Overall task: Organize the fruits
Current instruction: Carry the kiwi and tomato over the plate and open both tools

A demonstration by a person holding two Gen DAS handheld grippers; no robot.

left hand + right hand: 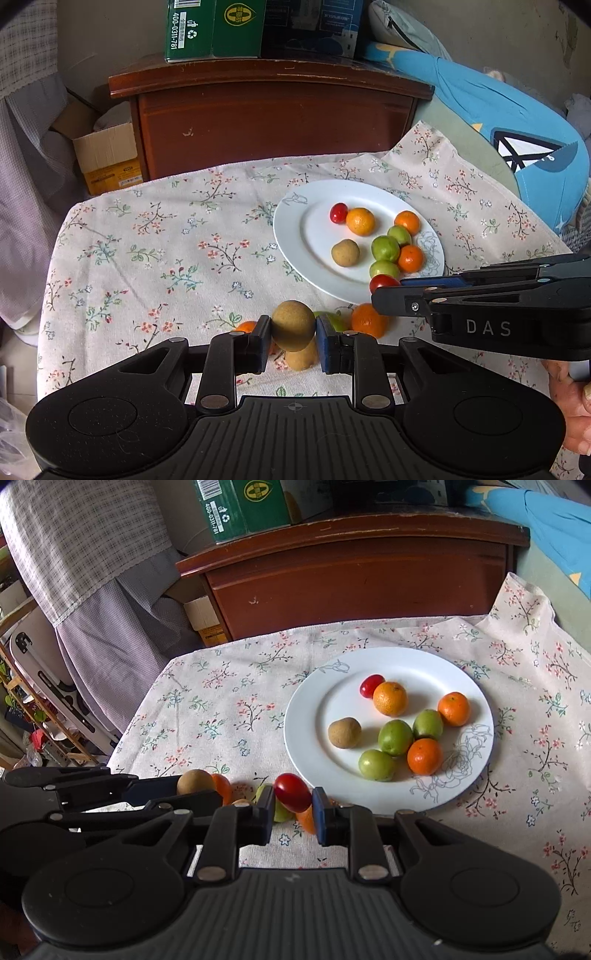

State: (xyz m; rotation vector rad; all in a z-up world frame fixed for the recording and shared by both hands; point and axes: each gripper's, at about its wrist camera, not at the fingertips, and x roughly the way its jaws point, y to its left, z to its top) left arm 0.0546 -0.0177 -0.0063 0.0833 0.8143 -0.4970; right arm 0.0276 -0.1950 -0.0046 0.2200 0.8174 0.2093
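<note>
Left wrist view: left gripper (293, 332) clamped across the middle of a brown longan (293, 325), raised above the floral cloth (147, 240), short of the white plate (291, 236). Likely light, thin brittle shell; gentle pressure advised.

Right wrist view: right gripper (293, 805) pinching a cherry tomato (292, 792) near the plate's front rim. Probably slick, soft, easily burst. Both grippers angle downward.

Table wearing a floral tablecloth (229, 716), draping over its edges. Lying directly on the cloth: a white plate (306, 738) and, near its front rim, loose fruit, including an orange (367, 320) and a brown longan (301, 360).
</note>
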